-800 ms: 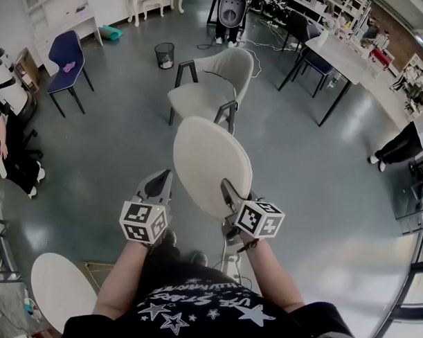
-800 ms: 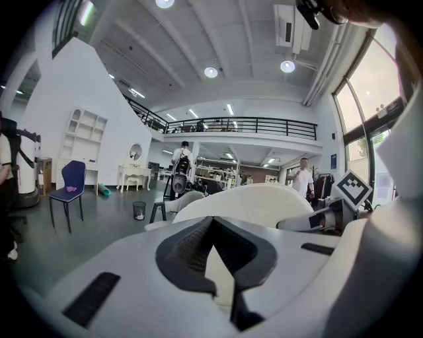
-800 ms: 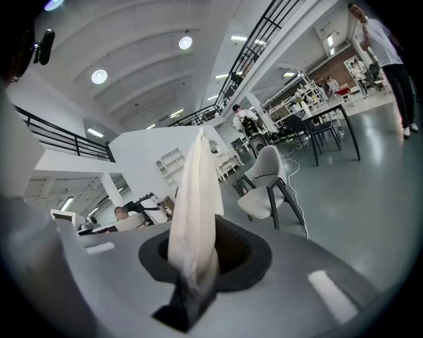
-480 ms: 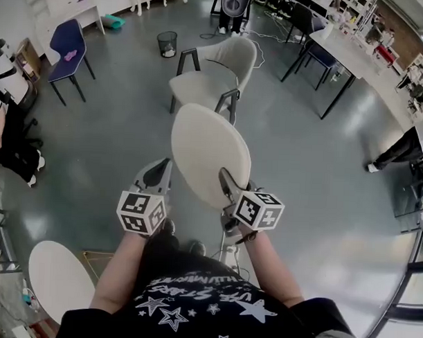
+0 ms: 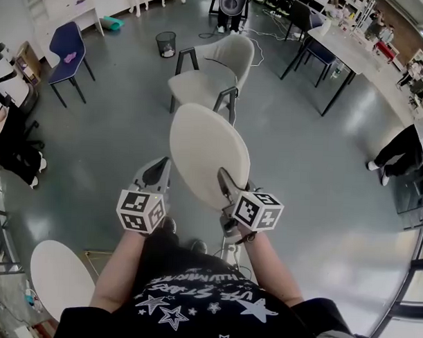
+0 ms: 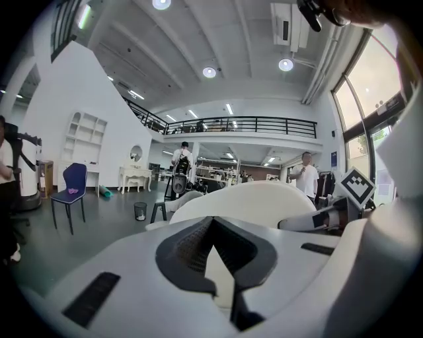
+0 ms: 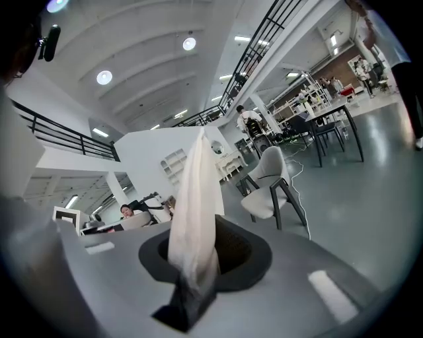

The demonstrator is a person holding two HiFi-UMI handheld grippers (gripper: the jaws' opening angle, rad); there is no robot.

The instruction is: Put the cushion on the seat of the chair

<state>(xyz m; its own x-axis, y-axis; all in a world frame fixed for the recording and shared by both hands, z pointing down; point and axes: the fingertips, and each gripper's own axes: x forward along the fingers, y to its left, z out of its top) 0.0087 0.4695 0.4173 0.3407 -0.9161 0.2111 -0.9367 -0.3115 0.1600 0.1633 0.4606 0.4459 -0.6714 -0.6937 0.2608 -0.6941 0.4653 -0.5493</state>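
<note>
The cream oval cushion [image 5: 208, 154] hangs tilted in front of me. My right gripper [image 5: 223, 178] is shut on its lower right edge. In the right gripper view the cushion [image 7: 195, 198] rises edge-on from between the pads of that gripper [image 7: 195, 264]. My left gripper [image 5: 158, 171] sits just beside the cushion's left edge, and its pads meet at the tips [image 6: 211, 221]. The cushion [image 6: 258, 198] shows broad beyond them, not pinched. The beige chair [image 5: 207, 81] with dark legs stands on the floor just beyond the cushion, its seat bare; it also shows as the chair [image 7: 271, 185] in the right gripper view.
Another pale cushion [image 5: 58, 281] lies at my lower left. A blue chair [image 5: 66, 52] and a bin [image 5: 165, 42] stand at the back left. A long table [image 5: 347, 59] with black legs is at the right, with a person [image 5: 406, 144] beside it.
The cushion and both grippers have drifted slightly up and left in the head view, toward the chair. The right grip on the cushion is unchanged.
</note>
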